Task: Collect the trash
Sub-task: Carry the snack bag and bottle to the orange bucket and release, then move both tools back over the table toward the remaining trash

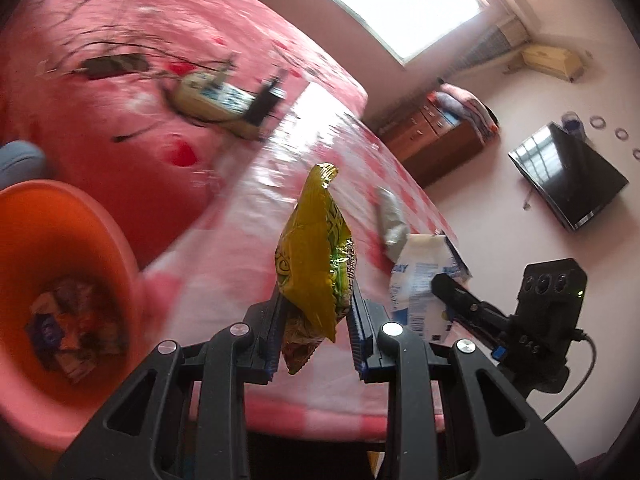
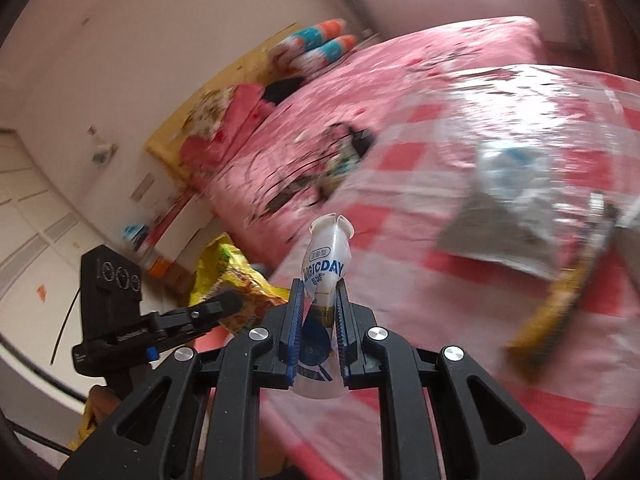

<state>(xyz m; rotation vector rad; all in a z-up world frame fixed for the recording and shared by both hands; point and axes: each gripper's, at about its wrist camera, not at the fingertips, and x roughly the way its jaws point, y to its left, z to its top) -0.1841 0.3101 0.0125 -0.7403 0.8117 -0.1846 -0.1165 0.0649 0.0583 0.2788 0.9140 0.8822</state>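
Observation:
My left gripper (image 1: 316,300) is shut on a yellow-green snack bag (image 1: 316,256) and holds it above the bed's near edge. My right gripper (image 2: 319,292) is shut on a white "Magic Day" drink pouch (image 2: 326,268), held upright. The pouch also shows in the left wrist view (image 1: 420,280), and the snack bag in the right wrist view (image 2: 240,280). An orange bin (image 1: 80,220) with several wrappers inside stands at the lower left. A silver wrapper (image 1: 390,216) lies on the bed; in the right wrist view it is a blurred silver bag (image 2: 504,216) beside a yellow wrapper (image 2: 556,304).
A pink bedspread (image 1: 160,80) with a checked sheet (image 2: 440,280) covers the bed. A box and black cables (image 1: 212,96) lie on it. A wooden drawer chest (image 1: 432,132) and a dark screen (image 1: 568,176) stand beyond. Pillows (image 2: 316,48) are at the head.

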